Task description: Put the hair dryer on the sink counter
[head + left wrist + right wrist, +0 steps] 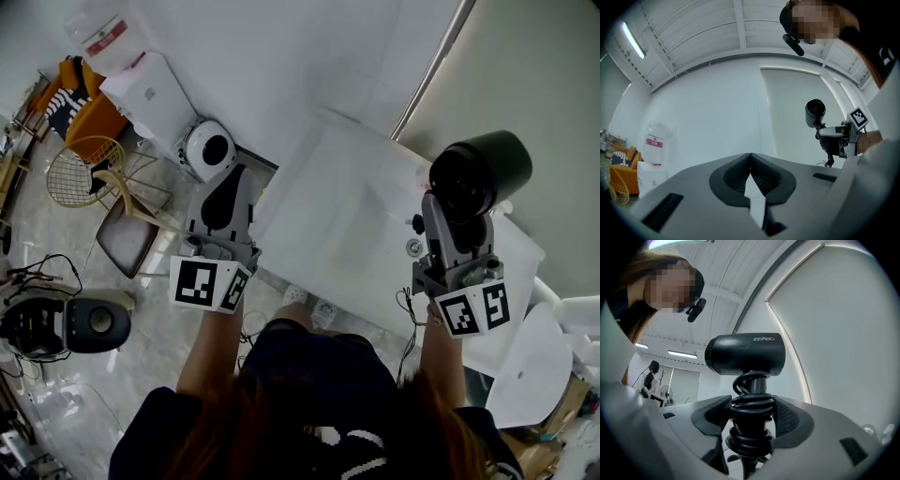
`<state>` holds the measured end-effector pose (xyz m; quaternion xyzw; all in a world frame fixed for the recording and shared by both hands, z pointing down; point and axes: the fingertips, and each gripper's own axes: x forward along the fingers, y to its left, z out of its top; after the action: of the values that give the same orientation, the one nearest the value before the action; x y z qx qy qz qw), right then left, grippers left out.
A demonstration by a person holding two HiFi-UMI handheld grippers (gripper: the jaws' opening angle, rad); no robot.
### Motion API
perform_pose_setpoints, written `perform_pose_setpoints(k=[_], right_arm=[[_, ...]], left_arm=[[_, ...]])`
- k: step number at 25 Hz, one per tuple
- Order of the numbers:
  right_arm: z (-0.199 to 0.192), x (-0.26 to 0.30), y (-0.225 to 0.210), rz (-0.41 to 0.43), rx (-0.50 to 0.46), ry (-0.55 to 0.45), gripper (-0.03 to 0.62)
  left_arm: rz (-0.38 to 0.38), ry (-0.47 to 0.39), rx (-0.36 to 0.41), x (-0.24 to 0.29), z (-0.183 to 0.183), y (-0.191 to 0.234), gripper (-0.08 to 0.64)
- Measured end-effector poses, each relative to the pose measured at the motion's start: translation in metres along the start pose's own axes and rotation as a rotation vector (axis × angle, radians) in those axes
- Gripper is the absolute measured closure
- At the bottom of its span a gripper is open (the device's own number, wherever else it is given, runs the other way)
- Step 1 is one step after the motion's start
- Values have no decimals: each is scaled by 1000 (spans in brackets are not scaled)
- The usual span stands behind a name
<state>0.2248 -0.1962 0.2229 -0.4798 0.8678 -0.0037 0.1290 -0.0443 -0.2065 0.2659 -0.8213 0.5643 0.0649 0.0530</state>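
The black hair dryer [478,171] stands upright in my right gripper [457,223], held in the air above the right part of the white counter [337,202]. In the right gripper view the jaws press on the dryer's handle [751,405], which has its black cord coiled around it; the barrel [745,354] lies crosswise above them. My left gripper [225,187] hovers left of the counter's edge, over the floor. Its jaws meet at the tips with nothing between them [750,161]. The left gripper view also shows the dryer [815,111] at the right.
A round white device [210,150] sits on the floor by the counter's left corner. Behind it are a white box [150,89] and a yellow wire basket [80,171]. A black speaker [75,326] lies at the left. A white chair [530,366] stands at the right.
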Motion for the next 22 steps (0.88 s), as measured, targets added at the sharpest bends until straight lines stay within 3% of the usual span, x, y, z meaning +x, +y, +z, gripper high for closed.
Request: perform_pose_setpoints(k=[12, 22], right_arm=[[-32, 71, -5, -15, -18, 70, 307], [-110, 111, -8, 36, -29, 278, 307]], left_arm=[[-66, 25, -28, 64, -25, 45, 541], [-85, 96, -66, 96, -76, 67, 541]])
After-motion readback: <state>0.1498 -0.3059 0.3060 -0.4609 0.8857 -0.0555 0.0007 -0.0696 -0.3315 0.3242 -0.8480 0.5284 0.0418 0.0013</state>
